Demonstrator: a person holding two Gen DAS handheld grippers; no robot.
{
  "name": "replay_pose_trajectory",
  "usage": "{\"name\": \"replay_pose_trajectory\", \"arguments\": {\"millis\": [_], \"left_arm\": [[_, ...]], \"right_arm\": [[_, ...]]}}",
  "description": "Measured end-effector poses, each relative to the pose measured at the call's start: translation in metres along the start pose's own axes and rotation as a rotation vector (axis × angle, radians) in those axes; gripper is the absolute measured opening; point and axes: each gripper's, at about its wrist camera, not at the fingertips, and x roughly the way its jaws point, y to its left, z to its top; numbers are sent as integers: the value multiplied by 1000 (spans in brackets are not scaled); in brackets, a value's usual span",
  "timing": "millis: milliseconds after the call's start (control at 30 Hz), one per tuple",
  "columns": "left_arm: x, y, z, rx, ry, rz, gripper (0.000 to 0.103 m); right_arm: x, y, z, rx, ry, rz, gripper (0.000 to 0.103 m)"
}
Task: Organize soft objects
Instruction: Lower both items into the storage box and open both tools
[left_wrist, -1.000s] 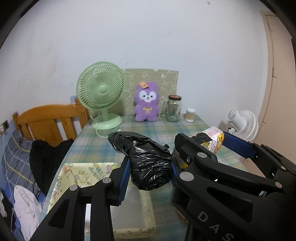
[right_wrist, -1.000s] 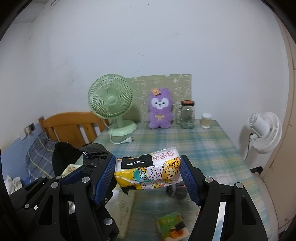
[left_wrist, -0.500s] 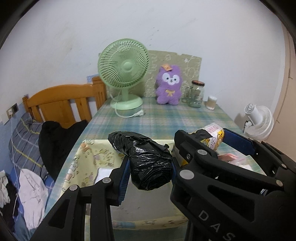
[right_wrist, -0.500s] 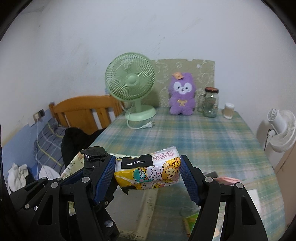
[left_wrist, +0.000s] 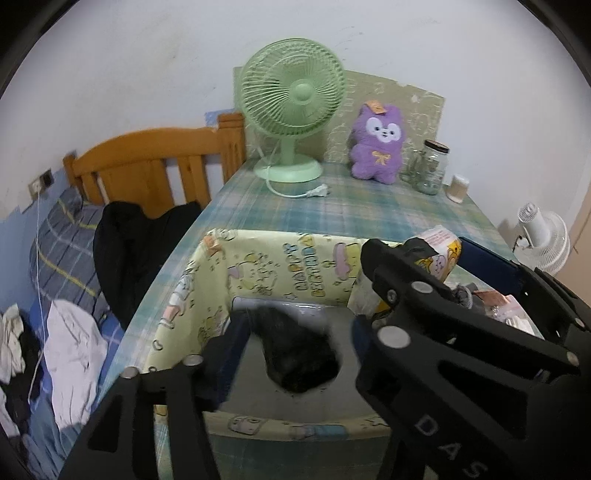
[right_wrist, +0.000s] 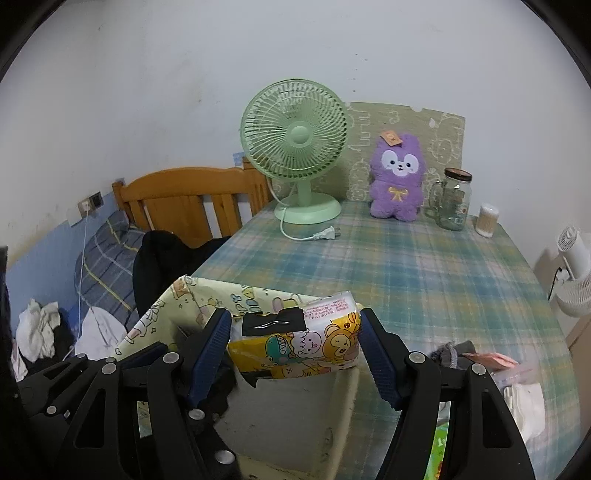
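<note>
Both grippers have come down over the yellow storage box (left_wrist: 295, 266) at the desk's near-left corner.

Left gripper (left_wrist: 291, 354) jaws have just been opening, dropping the black bag bundle (left_wrist: 299, 354) inside; right gripper (right_wrist: 295, 350) stays clamped on the tissue pack (right_wrist: 295, 343), above the rim.

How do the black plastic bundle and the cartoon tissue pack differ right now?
The black plastic bundle is plain black and blurred, loose between the left gripper fingers; the cartoon tissue pack is yellow and printed, clamped by the right gripper. Both are soft items over the yellow bin.
</note>
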Motion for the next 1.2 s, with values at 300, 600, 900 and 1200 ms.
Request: {"name": "replay_pose_trajectory", "arguments": {"millis": [300, 600, 900, 1200], "left_arm": [[4, 17, 4, -3, 6, 62, 79], [11, 18, 3, 16, 14, 42, 90], [3, 10, 7, 38, -23, 19, 92], [-14, -3, 9, 49, -76, 7, 94]], "right_arm": [[15, 16, 6, -27, 17, 49, 74], [34, 19, 3, 8, 79, 78, 98], [21, 15, 7, -3, 53, 25, 99], [-2, 8, 12, -21, 25, -18, 99]]}}
